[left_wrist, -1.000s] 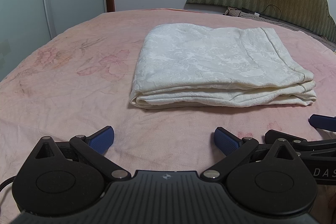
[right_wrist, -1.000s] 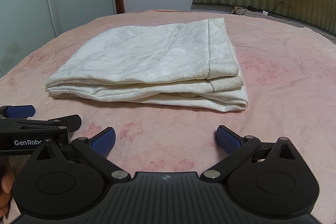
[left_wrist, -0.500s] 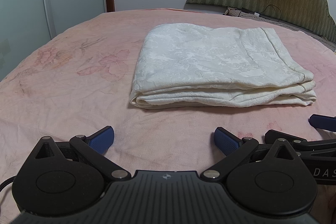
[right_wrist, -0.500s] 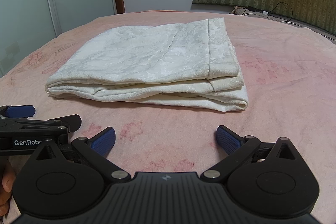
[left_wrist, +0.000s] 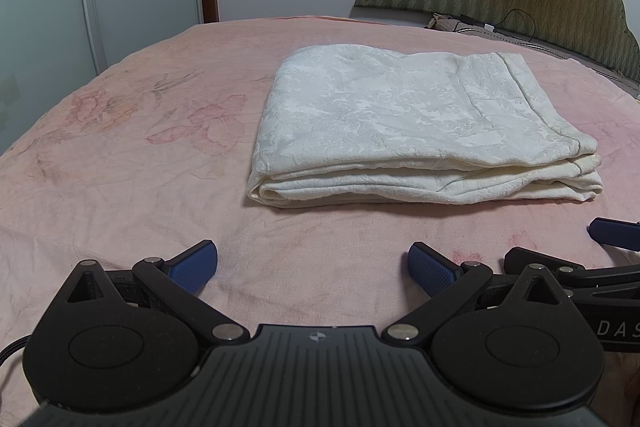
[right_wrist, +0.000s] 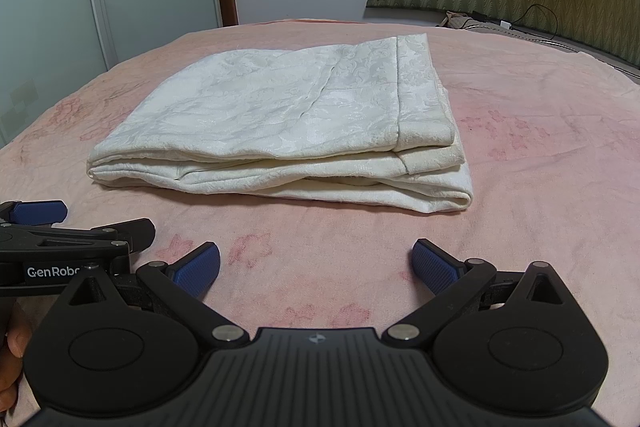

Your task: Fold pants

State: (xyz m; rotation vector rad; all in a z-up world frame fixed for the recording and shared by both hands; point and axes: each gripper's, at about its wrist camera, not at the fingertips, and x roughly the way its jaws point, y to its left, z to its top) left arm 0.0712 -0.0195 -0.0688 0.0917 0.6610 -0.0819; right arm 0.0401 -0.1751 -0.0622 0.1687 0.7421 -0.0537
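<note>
The pants (left_wrist: 420, 131) lie on the bed (left_wrist: 120, 155) as a neat, flat bundle of several stacked layers, a little ahead of both tools and well clear of them. Judging by that tidy rectangle, the folding looks finished; at most a final smoothing or squaring of the hem corner at the near right edge remains, where the layers sit slightly staggered.

The left tool (left_wrist: 313, 263) hangs over the pink sheet with its two blue pads spread wide and nothing between them. The right tool (right_wrist: 316, 263) stands the same way, jaws wide apart and empty, beside the left one.

Counted: one pair of pants, two tools, four blue pads in each view if the neighbouring tool's pad tips at the frame edge are included. The right wrist view shows the fold best: three or four layers seem to be stacked, though the fisheye edge makes the exact number hard to settle. A hand (right_wrist: 12, 347) peeks in at the lower left.
</note>
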